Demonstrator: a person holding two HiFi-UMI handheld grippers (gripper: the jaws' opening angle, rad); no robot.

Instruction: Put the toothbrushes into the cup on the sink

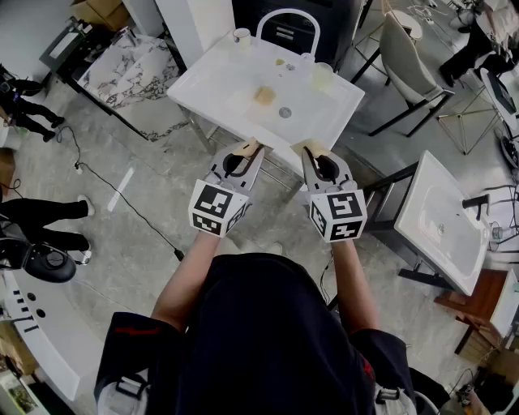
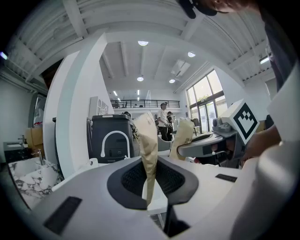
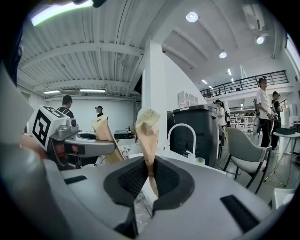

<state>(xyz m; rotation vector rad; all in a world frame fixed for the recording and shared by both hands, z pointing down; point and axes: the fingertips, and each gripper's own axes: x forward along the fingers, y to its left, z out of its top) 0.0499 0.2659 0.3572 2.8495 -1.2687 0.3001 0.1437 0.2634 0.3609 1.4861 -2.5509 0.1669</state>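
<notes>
Grey concrete floor [image 1: 146,235] fills most of the head view. At its far edge stands a white desk [image 1: 235,89] with a shallow sink bowl, a round drain [image 1: 285,113] and one arched white faucet [image 1: 288,10] at the back.

Two cups stand on the desk: a small white cup [image 1: 242,35] at the back left corner and a pale translucent cup [image 1: 323,75] to the right of the faucet. A tan object [image 1: 263,96] lies near the drain, and a few small bits sit behind it. At this size the toothbrushes cannot be told apart from these.

Both grippers hang side by side over the floor, just short of the desk's near edge. The left gripper [image 1: 250,147] has its tan-wrapped tips pressed together with nothing between them. The right gripper [image 1: 310,147] is closed the same way and also holds nothing. Each carries one cube, so there are two cubes [image 1: 216,207], and their black-and-white square patterns are the only print that shows.

Nothing stands between the grippers and the desk. A marble-patterned slab [image 1: 134,69] lies to its left, a grey chair [image 1: 405,61] stands to its right, and a dark cabinet [image 1: 292,28] stands behind it. A second white basin [image 1: 442,219] with a black tap sits farther right. A black cable [image 1: 122,203] trails across the floor, and a bystander's legs [image 1: 40,219] show at the left edge.
</notes>
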